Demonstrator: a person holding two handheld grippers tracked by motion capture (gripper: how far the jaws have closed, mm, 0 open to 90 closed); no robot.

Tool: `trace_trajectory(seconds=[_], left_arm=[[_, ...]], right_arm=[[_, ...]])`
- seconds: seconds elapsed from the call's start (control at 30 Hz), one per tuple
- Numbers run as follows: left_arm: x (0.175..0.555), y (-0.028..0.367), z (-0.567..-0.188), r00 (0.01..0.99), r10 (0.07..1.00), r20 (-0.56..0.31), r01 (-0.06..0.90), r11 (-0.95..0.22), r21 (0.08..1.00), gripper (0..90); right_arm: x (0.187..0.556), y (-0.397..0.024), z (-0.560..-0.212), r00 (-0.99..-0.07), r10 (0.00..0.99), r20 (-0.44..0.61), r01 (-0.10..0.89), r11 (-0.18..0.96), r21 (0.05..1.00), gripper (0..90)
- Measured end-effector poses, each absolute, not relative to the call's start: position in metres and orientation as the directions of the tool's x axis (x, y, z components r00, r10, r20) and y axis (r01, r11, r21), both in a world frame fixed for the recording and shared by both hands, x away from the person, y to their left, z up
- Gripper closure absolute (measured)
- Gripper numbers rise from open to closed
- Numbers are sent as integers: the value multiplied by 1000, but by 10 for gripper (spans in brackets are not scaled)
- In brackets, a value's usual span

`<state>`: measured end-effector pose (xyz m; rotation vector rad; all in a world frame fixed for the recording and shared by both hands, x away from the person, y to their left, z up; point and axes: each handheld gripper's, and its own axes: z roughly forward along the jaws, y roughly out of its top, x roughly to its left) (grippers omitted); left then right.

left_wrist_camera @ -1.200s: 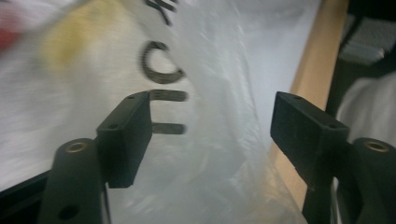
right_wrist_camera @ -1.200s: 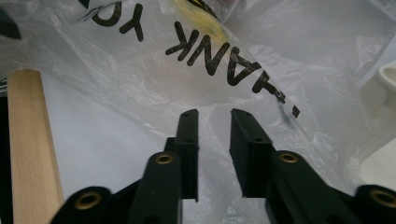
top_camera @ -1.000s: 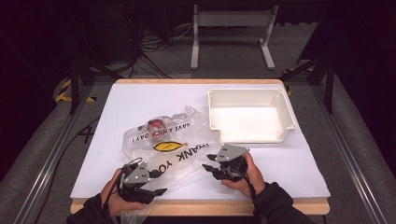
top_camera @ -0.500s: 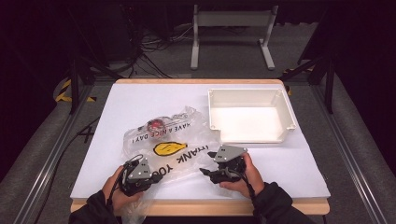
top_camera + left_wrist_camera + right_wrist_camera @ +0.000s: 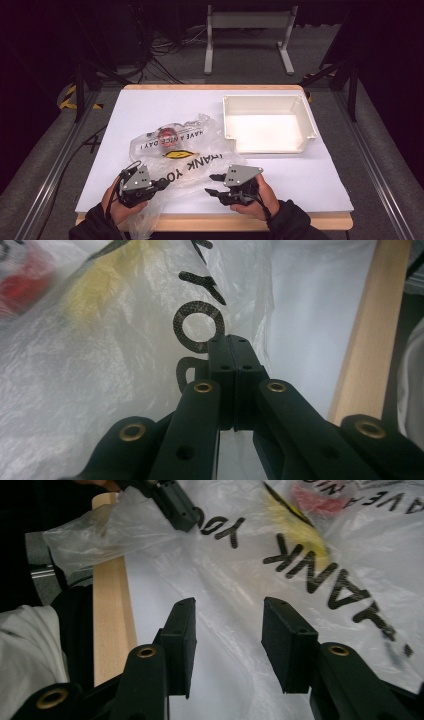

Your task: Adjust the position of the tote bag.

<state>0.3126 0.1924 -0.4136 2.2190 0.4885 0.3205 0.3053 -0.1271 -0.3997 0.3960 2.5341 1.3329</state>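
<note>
While you hold a gripper in each hand near your edge of the table (image 5: 310,175), the clear plastic bag (image 5: 195,150) lies flat in front of you, on the white top. The bag has black letters and a yellow shape printed on it. A red thing (image 5: 165,135) sits inside the bag, at its far end, away from your hands.

Your left gripper (image 5: 162,184) has just squeezed its jaws together. In the left gripper view the two black jaws press flat against each other, and the thin bag (image 5: 125,365) seems to be pinched between them at its edge, close to the black letters. In the right gripper view, too, the left gripper (image 5: 186,516) nips the bag (image 5: 300,580) by its near corner, and that corner is bunched up off the table.

Your right gripper (image 5: 212,184) has just been closing its jaws a bit, but they are not together. In the right gripper view there is a gap between them, and the bag lies flat beyond and below that gap. The pads do not press on it.

A white tray (image 5: 305,117) sits on the far right part of the table, just beside the bag.
</note>
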Motion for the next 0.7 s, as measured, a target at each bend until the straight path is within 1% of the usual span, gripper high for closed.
trace_trajectory(seconds=[0.23,0.37,0.47,0.53,0.7], left_arm=[[314,195,-408,878,473,75,234,-560,794,900],[314,199,-405,873,481,83,229,-554,800,900],[314,203,-401,869,487,89,225,-550,804,900],[315,206,-400,867,491,83,228,-540,810,900],[318,211,-398,859,504,88,232,-537,811,900]], right_arm=[[308,-118,-411,-934,347,-89,137,576,806,570],[313,-119,-414,-923,369,-112,142,594,792,550],[319,-125,-416,-892,420,-169,137,606,783,494],[323,-131,-415,-881,442,-168,145,591,793,482],[327,-139,-410,-853,457,-253,83,597,798,449]])
